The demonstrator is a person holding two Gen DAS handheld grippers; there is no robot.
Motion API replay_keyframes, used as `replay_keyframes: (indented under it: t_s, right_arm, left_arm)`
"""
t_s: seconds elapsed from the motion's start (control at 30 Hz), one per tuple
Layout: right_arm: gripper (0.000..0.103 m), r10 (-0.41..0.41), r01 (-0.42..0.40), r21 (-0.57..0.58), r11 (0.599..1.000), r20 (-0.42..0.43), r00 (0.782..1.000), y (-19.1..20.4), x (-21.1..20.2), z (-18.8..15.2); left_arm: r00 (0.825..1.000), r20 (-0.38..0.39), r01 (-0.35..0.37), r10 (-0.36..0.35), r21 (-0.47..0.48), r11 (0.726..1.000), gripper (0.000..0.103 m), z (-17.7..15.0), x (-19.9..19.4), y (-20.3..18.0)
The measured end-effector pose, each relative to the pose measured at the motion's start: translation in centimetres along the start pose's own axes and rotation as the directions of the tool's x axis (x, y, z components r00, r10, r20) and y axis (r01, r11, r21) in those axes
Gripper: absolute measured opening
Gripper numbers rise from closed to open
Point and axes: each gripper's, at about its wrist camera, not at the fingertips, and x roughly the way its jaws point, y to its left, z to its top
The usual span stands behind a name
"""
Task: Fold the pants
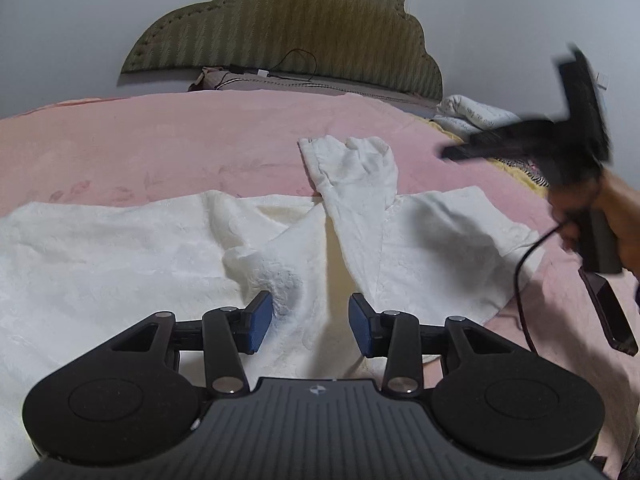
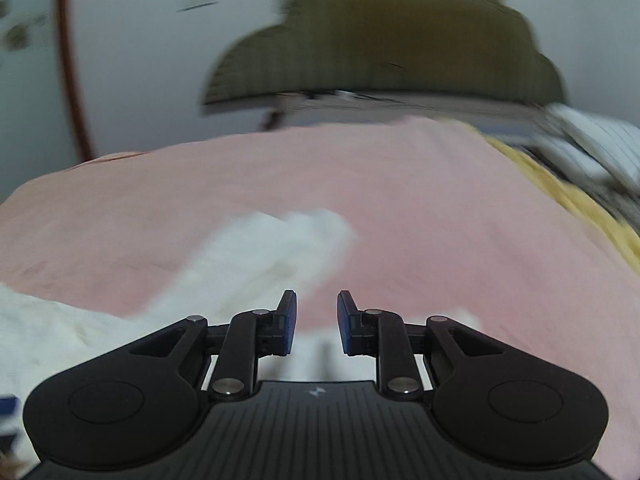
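Left gripper hovers with jaws parted over crumpled white pants on the pink bed; right gripper hangs released, empty. Folding barely begun.

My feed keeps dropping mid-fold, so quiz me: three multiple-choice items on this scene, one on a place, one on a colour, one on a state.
1. Where do the white pants lie?
A) on the pink bedcover
B) on a chair
C) on the floor

2. What colour are the pads of the left claw?
A) red
B) blue
C) green

3. The right claw is:
A) clamped on a sock
B) gripping a hanger
C) open, holding nothing

Answers: 1 A, pink cover surrounds the cloth; 2 B, both pads show blue; 3 C, a bare gap shows between its pads.
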Motion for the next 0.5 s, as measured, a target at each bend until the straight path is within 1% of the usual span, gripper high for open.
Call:
replay_keyframes:
  t_s: [0.03,0.07,0.1,0.13,0.17,0.23,0.27,0.33,0.37,0.4,0.43,0.47,0.5]
  right_arm:
    - [0.025,0.016,-0.016,-0.04,0.999,-0.013,1.0,1.6,1.4,1.1]
    - [0.035,0.022,-0.024,-0.066,0.998,-0.032,0.999,3.2,3.3,2.0]
    - [0.041,0.016,-0.021,-0.074,0.997,-0.066,0.998,4.6,5.6,2.9]
    - [0.063,0.001,-0.009,-0.08,0.997,-0.096,0.995,5.5,7.6,3.5]
    - [0.076,-0.035,0.023,-0.099,0.995,-0.119,0.992,6.4,9.7,3.8]
    - [0.076,-0.145,0.118,-0.165,0.979,-0.164,0.976,7.8,13.0,4.0]
    - [0.076,-0.182,0.147,-0.192,0.97,-0.182,0.966,8.1,14.3,3.6]
    - [0.074,-0.163,0.135,-0.167,0.977,-0.167,0.972,7.9,14.8,3.5]
    - [0.059,-0.131,0.109,-0.129,0.986,-0.172,0.976,7.3,14.7,3.4]
    - [0.047,-0.108,0.094,-0.086,0.992,-0.176,0.978,6.7,14.5,3.4]
    - [0.029,-0.112,0.103,-0.062,0.993,-0.171,0.979,6.1,14.4,3.4]
    - [0.021,-0.094,0.093,-0.019,0.996,-0.161,0.982,5.2,14.0,3.3]
    - [0.018,-0.072,0.079,0.042,0.996,-0.151,0.986,4.2,13.6,3.2]
  left_arm:
    - [1.0,0.008,0.0,0.0,0.0,1.0,0.049,-0.2,0.1,0.1]
    - [1.0,0.016,-0.004,0.004,0.006,1.0,0.051,-0.5,0.2,0.1]
    - [1.0,0.02,-0.012,0.011,0.018,1.0,0.055,-0.7,0.3,0.0]
    - [1.0,0.024,-0.021,0.02,0.035,0.999,0.058,-0.9,0.4,-0.1]
    - [0.999,0.029,-0.032,0.031,0.054,0.998,0.059,-1.1,0.5,-0.4]
    - [0.999,0.037,-0.043,0.04,0.081,0.996,0.061,-1.4,0.6,-0.7]
    - [0.998,0.039,-0.043,0.04,0.088,0.995,0.063,-1.4,0.7,-0.8]
    - [0.999,0.036,-0.038,0.035,0.086,0.996,0.064,-1.5,0.8,-0.8]
    - [0.999,0.034,-0.033,0.031,0.078,0.996,0.064,-1.5,0.9,-0.6]
    - [0.999,0.031,-0.029,0.027,0.071,0.997,0.065,-1.4,0.9,-0.5]
    - [0.999,0.031,-0.026,0.024,0.065,0.998,0.065,-1.3,1.0,-0.4]
    - [0.999,0.031,-0.026,0.024,0.065,0.998,0.065,-1.3,1.0,-0.4]
    - [0.999,0.033,-0.029,0.027,0.067,0.997,0.065,-1.3,1.0,-0.4]
